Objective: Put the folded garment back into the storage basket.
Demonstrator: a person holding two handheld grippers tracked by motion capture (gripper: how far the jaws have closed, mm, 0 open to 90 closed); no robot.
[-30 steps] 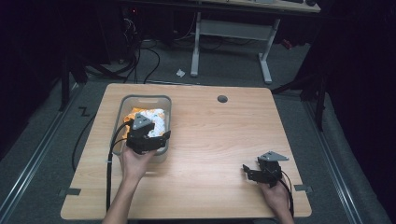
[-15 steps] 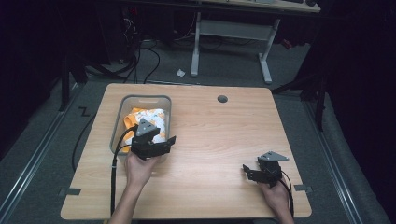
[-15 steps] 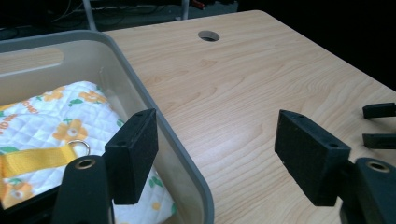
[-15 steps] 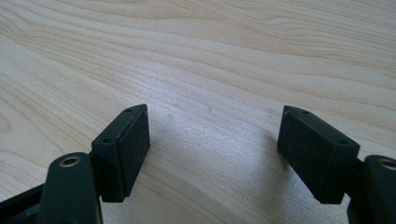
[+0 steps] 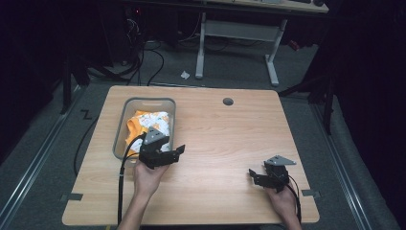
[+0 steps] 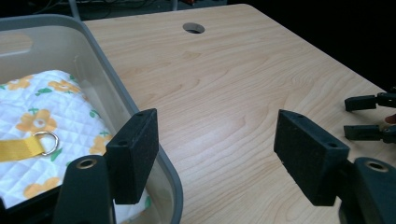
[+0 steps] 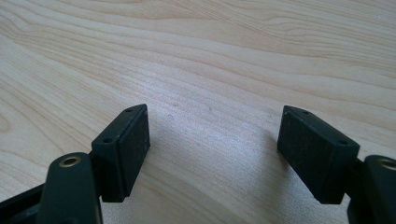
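High view: the left gripper (image 5: 173, 154) is hovering wide open and empty beside the bin (image 5: 120, 134); the right gripper (image 5: 254, 176) is resting wide open and empty on the table (image 5: 230, 139).

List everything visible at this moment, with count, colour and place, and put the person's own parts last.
Table: one, light wood, centre of the high view.
Cable hole: one, dark, near the table's far edge.
Bin: one, grey see-through plastic, on the table's left part.
Quilted cloth: one, white with orange flowers and green leaves, inside the bin.
Strap: one, yellow, with a metal ring, lying on the cloth.
Desk frame: one, white legs, on the floor beyond the table.
Left claw: one, black, open, by the bin's near right corner.
Right claw: one, black, open, low over the table's near right part.
Hands: two, holding the claws.
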